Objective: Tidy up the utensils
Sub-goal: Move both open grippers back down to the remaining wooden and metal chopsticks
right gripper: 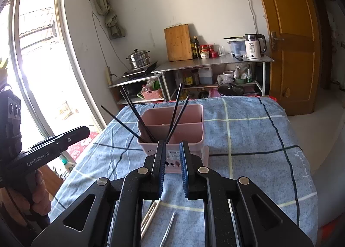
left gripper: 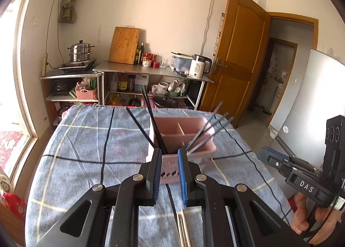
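Standing on the blue checked tablecloth (right gripper: 248,139) is the pink utensil holder (right gripper: 172,130), split into compartments, with dark chopsticks (right gripper: 133,113) leaning out of its near compartments at slanted angles. More loose utensils lie on the cloth nearer the cameras: pale chopsticks (right gripper: 148,219) and a thin metal piece (right gripper: 168,229), partly hidden under the gripper frames. The left gripper (left gripper: 169,160) hangs just in front of the holder, its blue-padded jaws a little apart with nothing between them. The right gripper (right gripper: 172,152) faces the same holder, jaws likewise slightly apart and empty. Beyond the table stand metal shelves (left gripper: 151,70) with a steamer pot (left gripper: 80,52), cutting board (left gripper: 124,44) and white kettle (left gripper: 199,66).
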`<state>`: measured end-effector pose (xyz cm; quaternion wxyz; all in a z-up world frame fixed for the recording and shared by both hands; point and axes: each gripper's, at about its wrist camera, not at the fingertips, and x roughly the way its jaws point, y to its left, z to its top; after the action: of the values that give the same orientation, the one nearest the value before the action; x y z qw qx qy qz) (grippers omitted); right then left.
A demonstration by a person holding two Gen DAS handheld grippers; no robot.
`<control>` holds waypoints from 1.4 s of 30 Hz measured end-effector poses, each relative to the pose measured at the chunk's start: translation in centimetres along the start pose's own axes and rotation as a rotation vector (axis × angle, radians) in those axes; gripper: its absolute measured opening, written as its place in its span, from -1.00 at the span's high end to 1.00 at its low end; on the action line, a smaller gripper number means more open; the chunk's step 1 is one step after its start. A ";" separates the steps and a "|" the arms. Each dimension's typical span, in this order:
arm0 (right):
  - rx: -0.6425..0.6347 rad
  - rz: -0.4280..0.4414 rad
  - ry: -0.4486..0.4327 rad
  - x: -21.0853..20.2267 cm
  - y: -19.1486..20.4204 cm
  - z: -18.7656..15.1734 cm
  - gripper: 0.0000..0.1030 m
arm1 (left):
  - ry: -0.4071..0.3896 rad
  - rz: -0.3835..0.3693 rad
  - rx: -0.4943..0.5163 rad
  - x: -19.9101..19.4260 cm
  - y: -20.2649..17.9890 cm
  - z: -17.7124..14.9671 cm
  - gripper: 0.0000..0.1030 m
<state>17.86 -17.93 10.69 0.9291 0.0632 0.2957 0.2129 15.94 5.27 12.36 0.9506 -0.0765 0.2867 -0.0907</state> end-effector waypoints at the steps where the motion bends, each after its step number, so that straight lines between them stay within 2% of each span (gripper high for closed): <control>1: -0.001 -0.001 0.004 -0.3 0.0 -0.4 0.73 | 0.005 -0.001 0.005 -0.2 -0.2 -0.7 0.72; 11: -0.009 0.003 0.053 -2.2 0.4 -5.3 0.73 | 0.075 -0.004 0.010 -1.5 -1.1 -7.1 0.72; 25: 0.008 0.000 0.107 -3.2 -0.1 -9.6 0.73 | 0.114 0.001 0.031 -2.4 -1.8 -11.4 0.72; 34: 0.012 0.007 0.156 -1.8 0.1 -10.9 0.73 | 0.182 0.004 0.017 -0.6 -1.6 -13.0 0.72; 42: 0.017 0.008 0.200 -0.3 0.1 -11.7 0.73 | 0.288 -0.002 0.003 3.4 -0.9 -15.2 0.72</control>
<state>10.86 -18.04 1.27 0.8934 0.0509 0.3887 0.2195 10.11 2.24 -1.80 0.8997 -0.0615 0.4199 -0.1020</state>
